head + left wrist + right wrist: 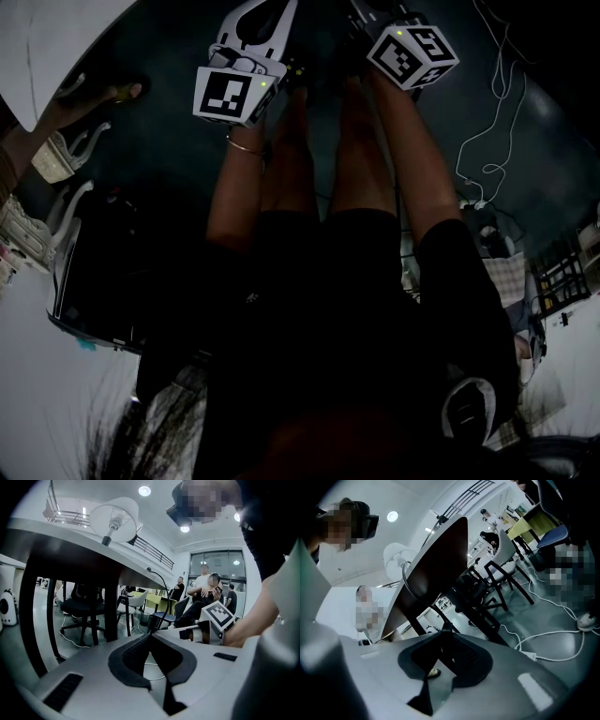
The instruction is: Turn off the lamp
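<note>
- Seen from below the table (70,545), the lamp (115,520) stands on top near the edge, its white shade raised on a thin stem.
- A black cord (167,592) leaves the table edge, arcs outward and drops to the left gripper (150,635), whose jaw tips come together around it; floor shows through the gap behind the tips.
- The right gripper (444,634) has its jaw tips clamped on a small black block (444,627) on the same cord, which curves down to it from the lamp.
- In the left gripper view the right gripper reaches in from the right, its marker cube (218,616) beside the person's forearm (253,620), its front end pointing at the cord close to the left gripper's tips.
- The head view is dark: both grippers are held side by side above the person's bare legs (319,159), over a dark floor.
- White cables (553,644) trail across the floor; black chairs (77,606) stand beyond the table, and other people (206,585) sit or stand by a glass wall in the background.
</note>
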Action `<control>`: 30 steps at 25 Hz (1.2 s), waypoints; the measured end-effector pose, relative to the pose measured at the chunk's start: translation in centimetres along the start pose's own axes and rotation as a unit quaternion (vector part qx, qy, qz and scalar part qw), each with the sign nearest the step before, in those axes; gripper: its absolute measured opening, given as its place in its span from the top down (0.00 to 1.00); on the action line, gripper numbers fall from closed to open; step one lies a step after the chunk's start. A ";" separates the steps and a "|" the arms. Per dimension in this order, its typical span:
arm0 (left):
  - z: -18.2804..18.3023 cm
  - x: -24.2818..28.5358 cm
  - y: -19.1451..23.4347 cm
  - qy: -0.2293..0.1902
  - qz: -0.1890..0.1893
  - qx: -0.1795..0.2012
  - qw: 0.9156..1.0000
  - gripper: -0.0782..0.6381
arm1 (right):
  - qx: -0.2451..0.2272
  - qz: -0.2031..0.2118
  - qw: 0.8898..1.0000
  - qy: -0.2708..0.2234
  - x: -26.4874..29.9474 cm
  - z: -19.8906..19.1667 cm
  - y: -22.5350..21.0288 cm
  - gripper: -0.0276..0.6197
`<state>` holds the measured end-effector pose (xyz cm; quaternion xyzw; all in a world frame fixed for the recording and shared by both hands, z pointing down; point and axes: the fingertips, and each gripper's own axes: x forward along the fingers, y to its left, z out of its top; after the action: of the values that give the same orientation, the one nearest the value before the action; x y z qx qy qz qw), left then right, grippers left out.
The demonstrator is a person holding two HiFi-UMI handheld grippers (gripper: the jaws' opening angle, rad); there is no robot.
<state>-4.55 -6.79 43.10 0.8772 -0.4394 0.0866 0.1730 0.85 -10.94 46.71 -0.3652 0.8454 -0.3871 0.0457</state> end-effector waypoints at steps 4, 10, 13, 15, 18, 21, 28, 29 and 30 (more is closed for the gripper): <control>0.0 0.1 0.0 -0.002 -0.002 -0.004 1.000 0.88 | 0.016 -0.003 1.000 -0.004 -0.2 -0.1 -0.4 0.86; -0.1 0.1 -0.1 0.002 -0.001 -0.004 1.000 0.88 | 0.022 -0.008 1.000 0.003 -0.4 -0.5 -0.7 0.86; -0.3 0.1 -0.2 0.005 -0.002 0.003 1.000 0.88 | 0.003 -0.011 1.000 0.008 -0.4 -0.7 -0.6 0.85; -0.4 0.1 -0.2 0.007 -0.004 0.004 1.000 0.88 | -0.013 -0.015 1.000 0.012 -0.3 -0.9 -0.6 0.85; -0.5 0.2 -0.3 0.007 -0.003 0.004 1.000 0.88 | -0.024 -0.023 0.999 0.015 -0.2 -1.0 -0.7 0.85; -0.4 0.1 -0.3 0.009 -0.003 0.005 1.000 0.88 | -0.029 -0.030 0.999 0.015 -0.2 -1.0 -0.8 0.85; -0.6 0.3 -0.1 0.010 -0.003 0.006 1.000 0.88 | -0.032 -0.040 0.999 0.016 -0.1 -1.3 -1.2 0.85; -0.6 0.3 -0.2 0.010 -0.004 0.006 1.000 0.88 | -0.032 -0.042 0.998 0.016 -0.1 -1.3 -1.2 0.85; -0.5 0.3 -0.2 0.010 -0.004 0.005 1.000 0.88 | -0.032 -0.044 0.998 0.015 -0.2 -1.3 -1.3 0.85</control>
<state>-4.20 -6.71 43.66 0.8790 -0.4336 0.0971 0.1730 1.24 -10.60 48.45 -0.3975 0.8411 -0.3669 0.0038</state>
